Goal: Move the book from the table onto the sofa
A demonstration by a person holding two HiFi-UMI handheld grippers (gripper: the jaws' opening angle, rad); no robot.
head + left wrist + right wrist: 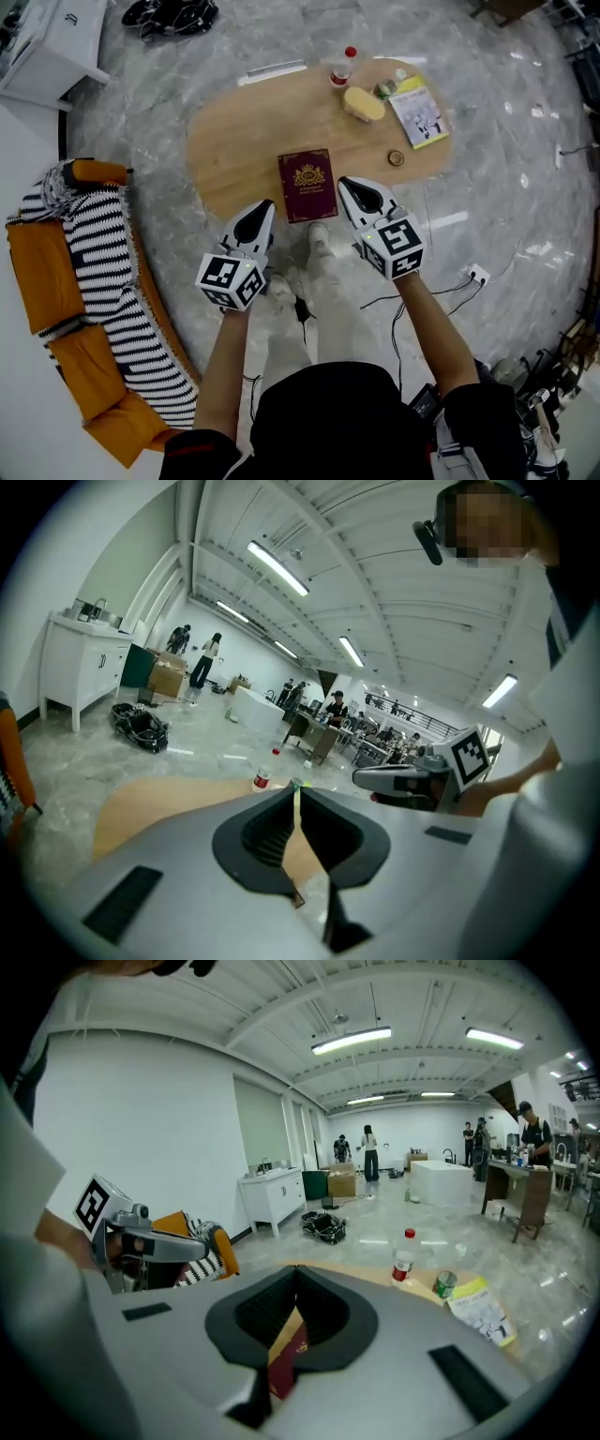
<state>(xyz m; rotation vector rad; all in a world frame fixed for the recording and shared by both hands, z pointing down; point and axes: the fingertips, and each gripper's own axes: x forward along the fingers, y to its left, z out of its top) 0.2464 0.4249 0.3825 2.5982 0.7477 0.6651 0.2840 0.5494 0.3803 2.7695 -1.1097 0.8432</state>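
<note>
The maroon book (307, 185) lay flat and closed on the oval wooden worktop (234, 150), close to its near edge, with a gold crest on its cover. The left hand-held gripper (266, 208) had its jaws pressed together with nothing between them, its tip just beside the book's near left corner. The right hand-held gripper (344, 184) was likewise closed and empty, its tip just beside the book's right edge. Whether either touched the book could not be told. Farther back on the worktop were a red-capped bottle (343, 67), a green can (385, 89) and a yellow-green booklet (419, 112). The orange sofa (42, 272), draped with a striped throw (103, 253), sat to the left, well apart from the book.
</note>
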